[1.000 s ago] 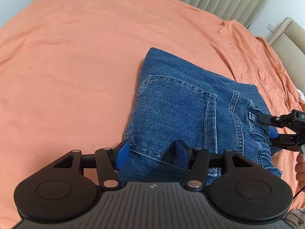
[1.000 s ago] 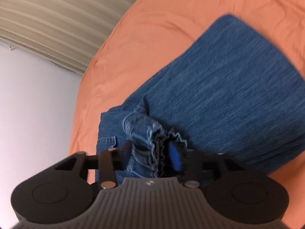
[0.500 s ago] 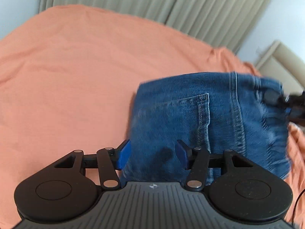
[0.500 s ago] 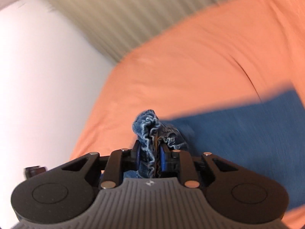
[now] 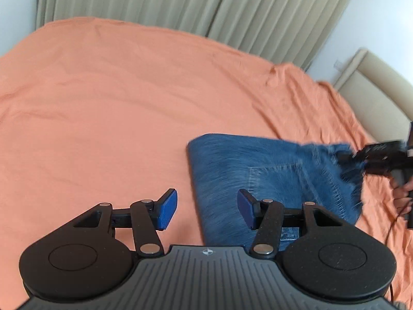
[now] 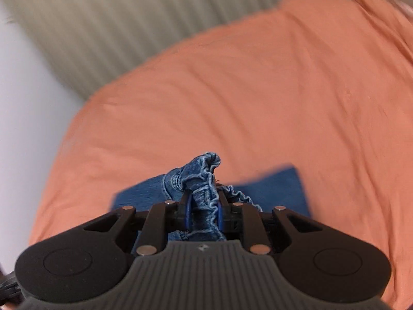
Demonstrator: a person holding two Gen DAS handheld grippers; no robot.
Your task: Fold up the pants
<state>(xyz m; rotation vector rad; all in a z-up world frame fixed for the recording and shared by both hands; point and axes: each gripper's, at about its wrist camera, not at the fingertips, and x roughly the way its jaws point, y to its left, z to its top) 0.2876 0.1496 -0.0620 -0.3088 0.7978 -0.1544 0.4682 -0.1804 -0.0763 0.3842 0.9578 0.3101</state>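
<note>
Pinching bunched jeans [image 6: 204,180] in right tongs [image 6: 204,213], left tongs [image 5: 206,210] spread, empty, only left view showing pocket.

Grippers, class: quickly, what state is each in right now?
Left gripper: open, holding nothing.
Right gripper: shut on the jeans.

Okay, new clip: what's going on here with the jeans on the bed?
A person with a handheld gripper in each hand is folding a pair of jeans on an orange bedsheet. The right gripper is shut on a bunched edge of the denim and holds it raised off the sheet. The left gripper is open and holds nothing, poised at the near edge of the folded jeans.
</note>
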